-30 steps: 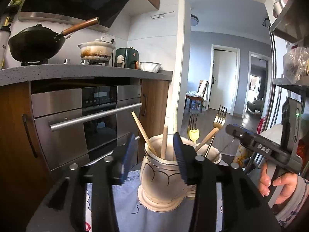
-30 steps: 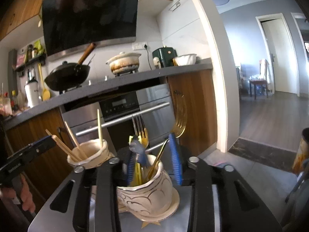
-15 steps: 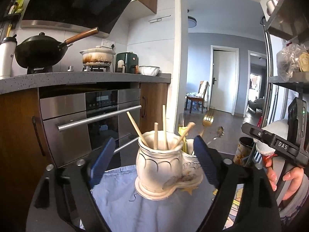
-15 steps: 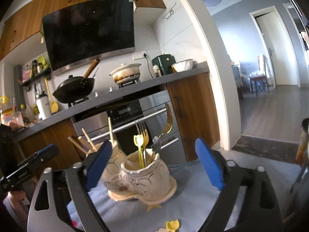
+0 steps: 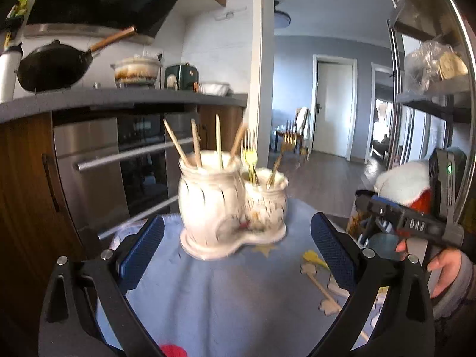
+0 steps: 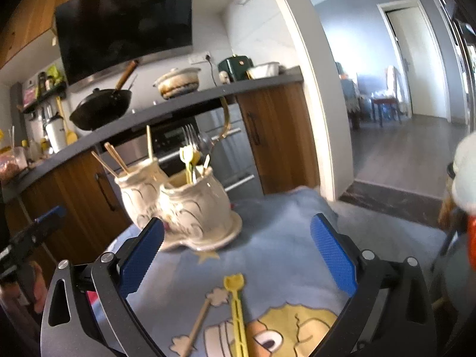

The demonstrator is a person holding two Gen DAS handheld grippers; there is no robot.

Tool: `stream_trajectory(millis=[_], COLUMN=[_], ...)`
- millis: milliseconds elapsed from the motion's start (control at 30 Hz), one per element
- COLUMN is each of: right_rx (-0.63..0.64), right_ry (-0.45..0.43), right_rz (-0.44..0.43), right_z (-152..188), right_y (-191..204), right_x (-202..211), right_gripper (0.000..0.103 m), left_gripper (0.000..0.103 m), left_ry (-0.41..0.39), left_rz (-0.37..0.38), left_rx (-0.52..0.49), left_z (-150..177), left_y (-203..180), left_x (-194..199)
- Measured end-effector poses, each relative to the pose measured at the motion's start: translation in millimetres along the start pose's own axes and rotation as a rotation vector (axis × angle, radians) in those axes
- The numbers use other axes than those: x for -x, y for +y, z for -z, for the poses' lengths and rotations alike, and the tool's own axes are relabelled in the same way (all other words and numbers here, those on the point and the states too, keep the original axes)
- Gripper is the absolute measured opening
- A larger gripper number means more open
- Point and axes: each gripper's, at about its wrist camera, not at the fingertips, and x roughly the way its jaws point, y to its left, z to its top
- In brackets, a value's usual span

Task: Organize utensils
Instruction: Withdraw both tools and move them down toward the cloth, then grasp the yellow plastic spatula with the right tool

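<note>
A white ceramic double-pot utensil holder (image 5: 229, 205) stands on the blue cloth; it also shows in the right wrist view (image 6: 181, 208). One pot holds wooden chopsticks (image 5: 195, 148), the other forks (image 5: 250, 154) and a yellow utensil (image 6: 186, 160). My left gripper (image 5: 236, 253) is open and empty, a little back from the holder. My right gripper (image 6: 238, 253) is open and empty, back from the holder. A yellow plastic utensil (image 6: 236, 309) and a wooden stick (image 6: 197, 324) lie on the cloth between the right gripper's fingers. The right gripper also shows at the right of the left wrist view (image 5: 401, 223).
The blue cartoon-print cloth (image 6: 282, 229) covers the table. Kitchen cabinets and an oven (image 5: 98, 172) stand behind, with a wok (image 5: 50, 68) and a pot (image 5: 136, 68) on the counter. A metal shelf rack (image 5: 431, 59) is at the right. A doorway opens beyond.
Both grippers have opened wide and pulled back from the holder, which now looks smaller. The yellow utensil and the wooden stick on the cloth have come into the right wrist view.
</note>
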Motion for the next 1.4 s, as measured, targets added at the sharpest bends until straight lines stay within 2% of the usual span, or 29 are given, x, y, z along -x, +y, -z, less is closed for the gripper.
stream_trajectory(millis=[100, 233, 433, 700, 1033, 1267, 1367, 1400], right_rx=[-0.017, -0.025, 0.011, 0.060, 0.164, 0.171, 0.204, 0.215], right_ry=[0.010, 0.023, 0.049, 0.110, 0.245, 0.324, 0.365, 0.376], right_rz=[0.005, 0.008, 0.016, 0.043, 0.105, 0.083, 0.088, 0.076], right_z=[2.6, 7.0, 12.5, 18.3, 29.1, 33.8, 37.6, 39.0], right_y=[-6.2, -11.1, -8.9, -4.5, -3.9, -5.8, -0.5, 1.6], right_x=[-1.3, -5.8, -9.1, -14.2, -24.1, -32.2, -36.2, -37.4], right_gripper=[0.098, 0.098, 0.098, 0.098, 0.098, 0.098, 0.094, 0.087], left_gripper=[0.097, 0.097, 0.097, 0.097, 0.097, 0.097, 0.097, 0.097], left_ry=[0.066, 0.107, 0.125, 0.187, 0.227, 0.222, 0.232, 0.236], left_rz=[0.033, 0.030, 0.043, 0.054, 0.045, 0.071, 0.081, 0.086], left_rx=[0.029, 0.001, -0.029, -0.009, -0.015, -0.022, -0.017, -0.012], left_z=[16.5, 31.2, 40.4, 49.3, 63.8, 69.0, 69.6, 69.8], left_y=[-3.4, -13.3, -21.9, -21.8, -23.3, -24.1, -23.8, -23.2], left_x=[-9.8, -18.8, -23.1, -35.4, -42.7, -43.7, -45.3, -45.7])
